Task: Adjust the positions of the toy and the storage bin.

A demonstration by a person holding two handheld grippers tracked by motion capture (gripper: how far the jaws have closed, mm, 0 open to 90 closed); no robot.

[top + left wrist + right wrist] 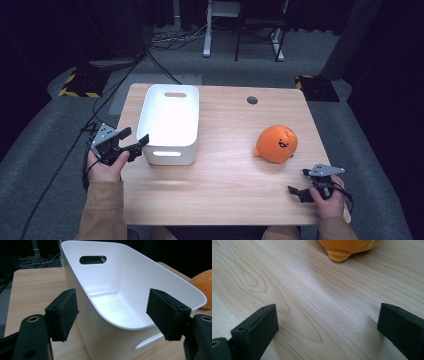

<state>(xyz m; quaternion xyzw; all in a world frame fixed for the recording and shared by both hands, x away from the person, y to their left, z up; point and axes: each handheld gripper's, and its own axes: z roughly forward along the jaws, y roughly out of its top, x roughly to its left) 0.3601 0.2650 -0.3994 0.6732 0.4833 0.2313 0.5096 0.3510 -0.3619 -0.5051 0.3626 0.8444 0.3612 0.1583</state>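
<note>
Resting on a light wood table (225, 175): a white bin (171, 123) toward the far left and an orange plush (276, 143) toward the right, well apart from each other.

Bin: upright, open top, nothing seen inside, a slot handle in the far wall and another in the near wall. Sits nearer the left edge than the right, closer to the far edge than the near.

Plush: round, a small dark face on its side, lying on the bare wood right of centre, closer to the right edge.

Left gripper (134, 139): held in the left hand (104, 167) at the left edge, just beside the near left corner of the bin. Jaws spread wide, gripping nothing. Seen along those jaws in the left gripper view (111, 315): the bin's near corner between the 2 pads, not touched by either, the rim of the bin (155, 277) running away behind, a sliver of the plush (203, 285) at the right.

Right gripper (301, 184): held in the right hand (329, 200) near the near right corner of the table, close to the plush but apart from it. Jaws wide open, nothing between them. In the right gripper view (328, 330): bare wood grain between the pads, the underside of the plush (344, 247) at the top.

Tan sleeves on both forearms at the near edge.
</note>
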